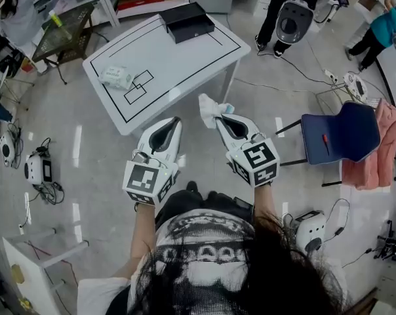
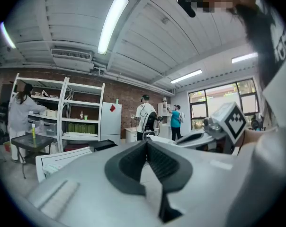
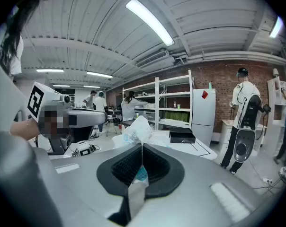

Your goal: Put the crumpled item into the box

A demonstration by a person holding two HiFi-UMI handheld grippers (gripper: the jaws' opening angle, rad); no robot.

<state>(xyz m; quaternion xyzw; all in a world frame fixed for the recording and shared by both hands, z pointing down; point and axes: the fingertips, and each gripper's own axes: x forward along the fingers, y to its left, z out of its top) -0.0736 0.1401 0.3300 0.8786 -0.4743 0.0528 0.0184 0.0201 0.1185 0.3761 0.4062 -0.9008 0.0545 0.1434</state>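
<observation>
My right gripper [image 1: 217, 118] is shut on a crumpled white wrapper [image 1: 208, 108] with blue print, held in the air in front of the white table [image 1: 185, 54]. In the right gripper view the wrapper [image 3: 136, 132] sticks up between the closed jaws. My left gripper [image 1: 177, 119] is shut with nothing in it, level with the right one and just to its left. The black box [image 1: 186, 21] stands at the table's far edge; it shows small in the right gripper view as the black box [image 3: 182, 136]. A second crumpled white item [image 1: 115, 77] lies on the table's left part.
Black outlines are taped on the table. A blue chair [image 1: 339, 134] with pink cloth [image 1: 376, 153] stands to the right. Devices and cables [image 1: 37, 169] lie on the floor at left, a white device [image 1: 309, 231] at lower right. People stand by shelves [image 3: 174, 105] beyond the table.
</observation>
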